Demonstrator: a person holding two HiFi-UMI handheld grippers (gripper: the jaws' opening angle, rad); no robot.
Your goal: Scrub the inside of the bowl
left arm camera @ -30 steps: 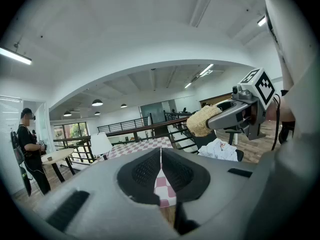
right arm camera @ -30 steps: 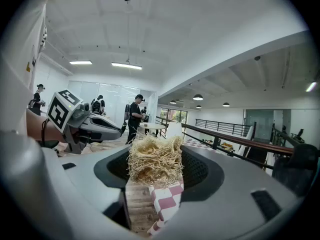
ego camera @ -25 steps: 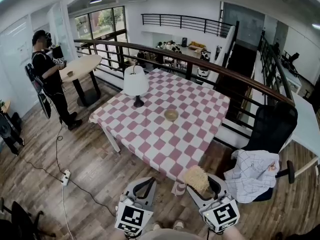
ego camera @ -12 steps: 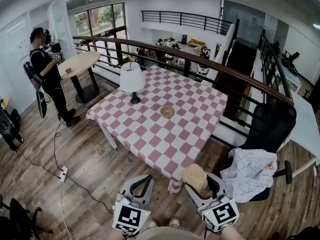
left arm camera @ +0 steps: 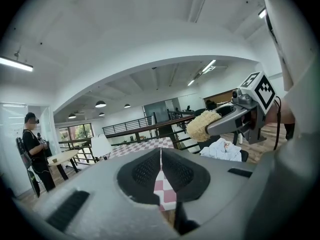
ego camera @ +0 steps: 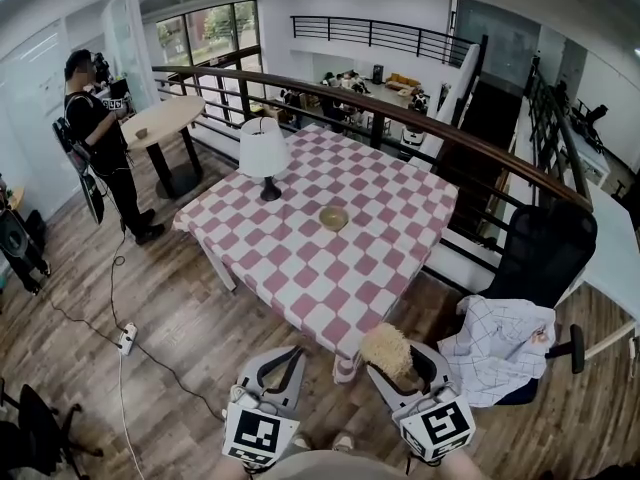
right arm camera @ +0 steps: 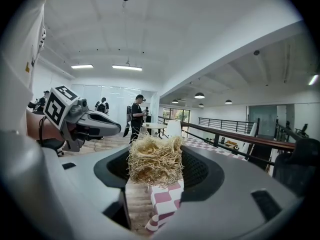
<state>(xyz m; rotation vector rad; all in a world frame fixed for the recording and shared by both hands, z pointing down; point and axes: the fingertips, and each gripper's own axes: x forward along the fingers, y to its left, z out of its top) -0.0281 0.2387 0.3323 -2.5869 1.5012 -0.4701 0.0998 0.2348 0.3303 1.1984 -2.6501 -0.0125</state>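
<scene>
Left claw (ego camera: 288, 360) is pressed together, with nothing between its jaws. Right claw (ego camera: 392, 356) is pinched on a straw-coloured fibre scrubber (right arm camera: 155, 160). Both are held near, short of the checked bench (ego camera: 300, 268). The bowl (ego camera: 334, 217) is noted mid-bench, right of the lamp (ego camera: 263, 153), well apart from both claws.

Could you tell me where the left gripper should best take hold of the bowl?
Probably the rim on its left side, from above: the bowl stands upright, mouth up, on the table, so jaws can straddle its wall.
</scene>
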